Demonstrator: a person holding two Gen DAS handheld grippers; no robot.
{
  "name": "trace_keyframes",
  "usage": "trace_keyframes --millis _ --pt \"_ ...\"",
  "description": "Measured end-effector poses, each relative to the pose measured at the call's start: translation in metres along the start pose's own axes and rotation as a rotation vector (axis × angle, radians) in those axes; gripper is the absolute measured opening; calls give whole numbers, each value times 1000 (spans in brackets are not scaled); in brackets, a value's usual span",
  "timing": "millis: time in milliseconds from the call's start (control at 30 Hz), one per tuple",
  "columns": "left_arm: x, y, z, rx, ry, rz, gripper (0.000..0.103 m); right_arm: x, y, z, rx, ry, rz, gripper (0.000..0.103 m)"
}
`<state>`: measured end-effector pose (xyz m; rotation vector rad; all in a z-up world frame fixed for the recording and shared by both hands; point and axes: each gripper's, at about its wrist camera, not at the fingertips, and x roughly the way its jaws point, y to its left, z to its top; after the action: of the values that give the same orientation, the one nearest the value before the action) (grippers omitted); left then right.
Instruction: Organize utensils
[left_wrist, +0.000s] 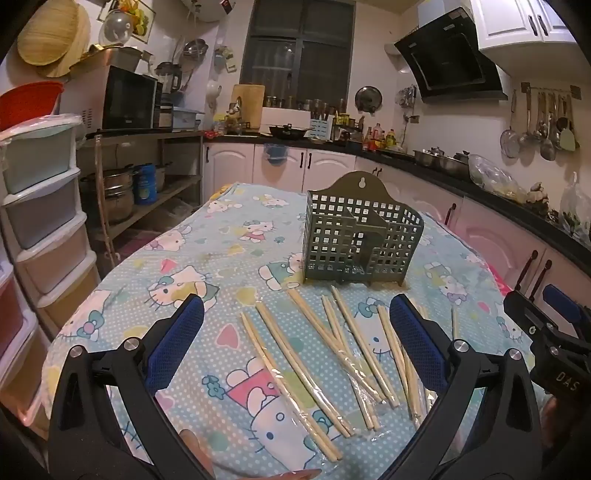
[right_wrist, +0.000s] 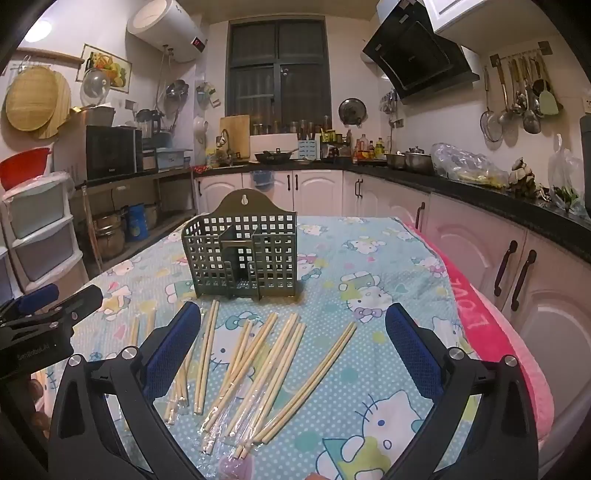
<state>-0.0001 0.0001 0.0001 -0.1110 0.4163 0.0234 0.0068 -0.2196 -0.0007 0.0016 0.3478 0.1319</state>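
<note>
Several pale wooden chopsticks (left_wrist: 314, 354) lie loose on the Hello Kitty tablecloth (left_wrist: 207, 266), some on clear plastic wrap. Behind them stands an empty olive-green perforated utensil holder (left_wrist: 360, 236) with a divider. My left gripper (left_wrist: 295, 332) is open and empty, hovering just in front of the chopsticks. In the right wrist view the chopsticks (right_wrist: 258, 365) fan out below the holder (right_wrist: 242, 251), and my right gripper (right_wrist: 291, 336) is open and empty above them. The right gripper shows at the left view's right edge (left_wrist: 546, 332); the left gripper shows at the right view's left edge (right_wrist: 48, 314).
A pink towel (right_wrist: 491, 332) hangs over the table's right side. White cabinets (right_wrist: 517, 266) and a dark counter run along the right. Stacked plastic drawers (left_wrist: 40, 221) and a metal shelf with pots (left_wrist: 147, 192) stand on the left.
</note>
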Motion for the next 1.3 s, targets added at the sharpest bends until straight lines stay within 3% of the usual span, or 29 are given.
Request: trace_keyframes --millis 1300 --pt "0 0 0 0 -2 -5 92 -1 -1 -1 8 9 7 97"
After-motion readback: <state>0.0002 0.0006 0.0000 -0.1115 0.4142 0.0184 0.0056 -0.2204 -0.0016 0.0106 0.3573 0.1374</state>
